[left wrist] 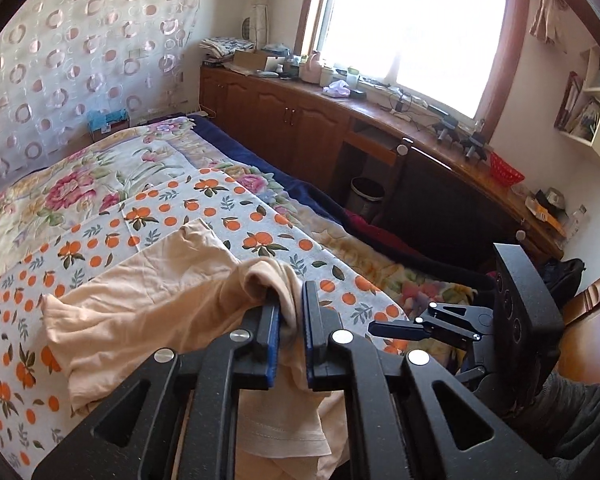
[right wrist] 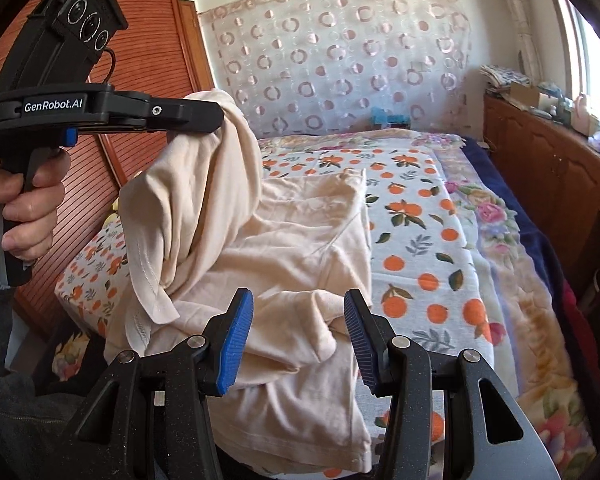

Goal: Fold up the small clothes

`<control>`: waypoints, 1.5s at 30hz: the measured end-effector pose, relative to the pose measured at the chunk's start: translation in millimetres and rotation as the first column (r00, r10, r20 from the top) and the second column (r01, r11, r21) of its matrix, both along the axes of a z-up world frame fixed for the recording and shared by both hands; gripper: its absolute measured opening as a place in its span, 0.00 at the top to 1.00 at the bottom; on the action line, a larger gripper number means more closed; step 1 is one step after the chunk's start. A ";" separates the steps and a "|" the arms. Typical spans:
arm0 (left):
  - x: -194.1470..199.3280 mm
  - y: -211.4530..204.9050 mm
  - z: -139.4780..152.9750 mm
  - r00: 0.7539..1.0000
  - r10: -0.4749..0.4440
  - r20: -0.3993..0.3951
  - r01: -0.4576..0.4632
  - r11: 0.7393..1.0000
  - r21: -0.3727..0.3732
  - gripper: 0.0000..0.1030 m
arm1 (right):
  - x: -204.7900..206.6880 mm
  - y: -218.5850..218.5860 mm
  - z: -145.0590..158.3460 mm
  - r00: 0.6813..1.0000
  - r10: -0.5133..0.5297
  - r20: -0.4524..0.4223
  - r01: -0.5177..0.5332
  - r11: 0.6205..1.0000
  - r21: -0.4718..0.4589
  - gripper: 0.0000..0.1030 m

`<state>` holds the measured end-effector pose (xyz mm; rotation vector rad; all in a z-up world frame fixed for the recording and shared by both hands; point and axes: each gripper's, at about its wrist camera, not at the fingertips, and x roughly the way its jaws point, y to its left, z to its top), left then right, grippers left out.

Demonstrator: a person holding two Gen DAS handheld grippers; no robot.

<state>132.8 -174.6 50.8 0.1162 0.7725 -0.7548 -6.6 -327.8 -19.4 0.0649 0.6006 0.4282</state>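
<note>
Fingers, left gripper [left wrist: 292,316]: I am seeing them nearly closed, pinching a bunched fold of the cream garment [right wrist: 300,240] at lower centre of the left wrist view. In the right wrist view the same gripper [right wrist: 216,114] is sitting at upper left, lifting that fold so it is hanging in a drape; a hand [right wrist: 20,208] is gripping its handle.

Fingers, right gripper [right wrist: 298,332]: I am seeing them standing about half open at lower centre, blue pads [right wrist: 236,344] apart, holding nothing, with cloth lying beneath the gap.

Garment: mostly lying spread on the orange-print sheet [right wrist: 428,240], centre frame.

Bed [left wrist: 100,168]: floral cover showing beyond the sheet.
</note>
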 end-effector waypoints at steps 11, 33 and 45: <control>7.6 57.9 -14.1 0.995 0.095 0.037 -0.097 0.994 0.047 0.28 | 6.1 -2.3 -4.0 1.000 -0.010 -0.012 0.010 1.000 -0.014 0.52; 7.5 226.0 -64.5 0.911 0.413 0.019 -0.413 0.910 0.028 0.28 | 105.0 133.2 28.7 0.959 0.282 0.012 -0.277 0.948 -0.156 0.52; 3.3 262.5 -82.4 0.881 0.474 -0.016 -0.474 0.881 0.008 0.28 | 176.5 203.9 3.1 0.921 0.363 -0.140 -0.389 0.880 -0.274 0.52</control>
